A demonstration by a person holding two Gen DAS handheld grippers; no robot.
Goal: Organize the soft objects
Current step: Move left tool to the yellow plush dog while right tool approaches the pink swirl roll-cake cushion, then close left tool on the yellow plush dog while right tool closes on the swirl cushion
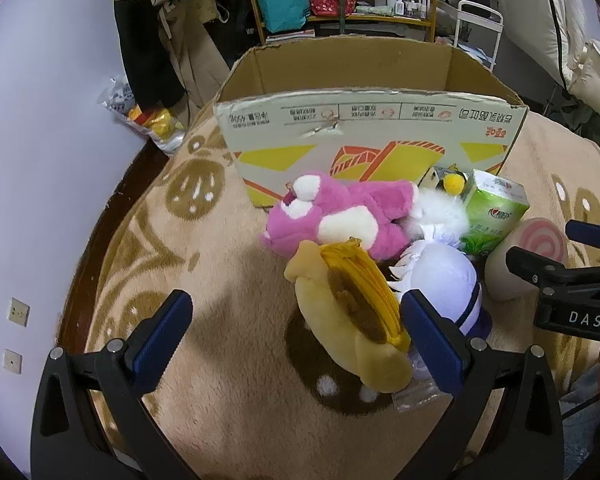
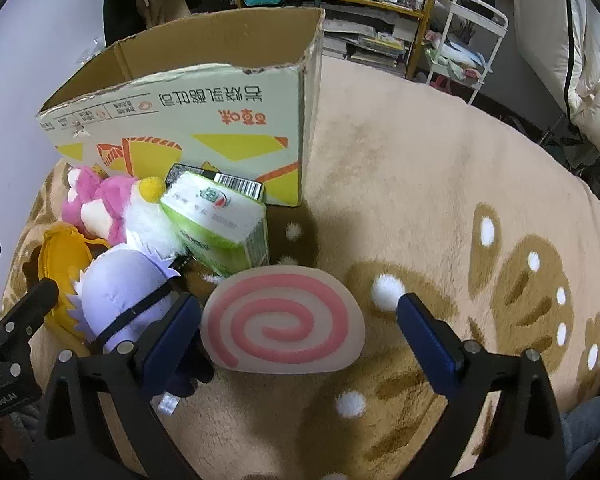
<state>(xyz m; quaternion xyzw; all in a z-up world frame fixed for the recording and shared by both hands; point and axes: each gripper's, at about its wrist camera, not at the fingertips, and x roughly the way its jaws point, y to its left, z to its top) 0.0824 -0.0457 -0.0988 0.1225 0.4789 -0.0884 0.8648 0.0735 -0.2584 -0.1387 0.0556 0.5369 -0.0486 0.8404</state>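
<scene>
Beside the cardboard box (image 2: 204,120), we are holding both grippers wide open and empty, right gripper (image 2: 298,326) straddling the swirl-roll cushion (image 2: 282,322), left gripper (image 1: 296,334) flanking the yellow plush (image 1: 348,320).

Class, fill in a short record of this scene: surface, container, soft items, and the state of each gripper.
surface: patterned beige blanket
container: open cardboard box, upright
soft items: pink plush, yellow pouch, lilac plush, swirl cushion, tissue pack, all outside the box
left gripper: open, holding nothing
right gripper: open around the swirl cushion
</scene>
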